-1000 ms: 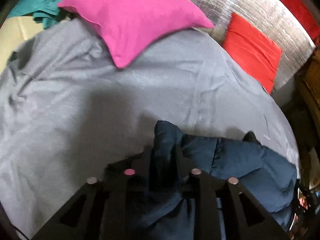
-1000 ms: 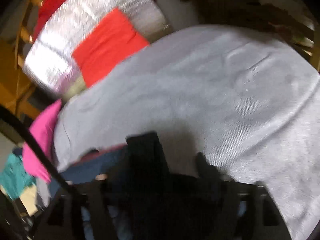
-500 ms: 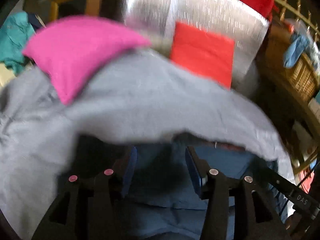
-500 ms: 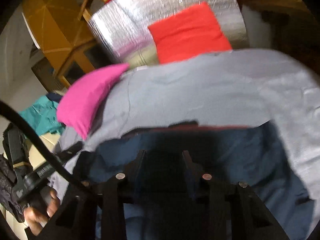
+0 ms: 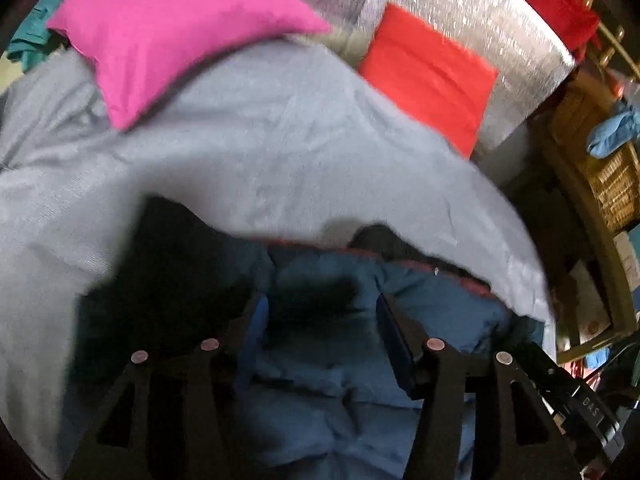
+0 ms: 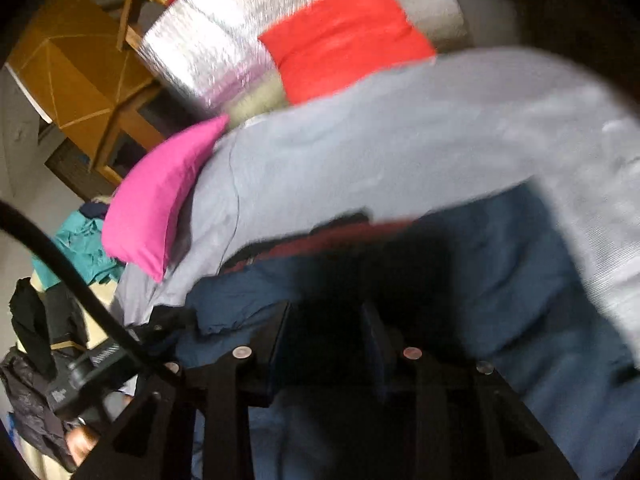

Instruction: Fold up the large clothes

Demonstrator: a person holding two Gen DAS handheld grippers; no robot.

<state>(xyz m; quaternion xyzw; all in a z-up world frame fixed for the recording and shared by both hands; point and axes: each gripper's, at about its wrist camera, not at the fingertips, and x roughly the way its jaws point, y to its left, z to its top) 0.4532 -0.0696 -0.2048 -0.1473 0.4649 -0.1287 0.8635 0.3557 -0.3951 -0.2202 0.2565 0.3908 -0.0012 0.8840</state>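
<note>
A soft, limp dark-blue fabric garment is lying at six o'clock on the grey bedsheet. The left gripper is opening over it. Whether the right gripper is pinching cloth cannot be told. Likely best taken by its edges.

left claw: opening, cloth freed | right claw: narrowed on blue garment

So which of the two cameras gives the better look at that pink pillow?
The left wrist view: the pink pillow fills the upper left, nearly whole and fairly sharp, lying on the grey cover. The right wrist view shows it smaller, edge-on at the left.
</note>
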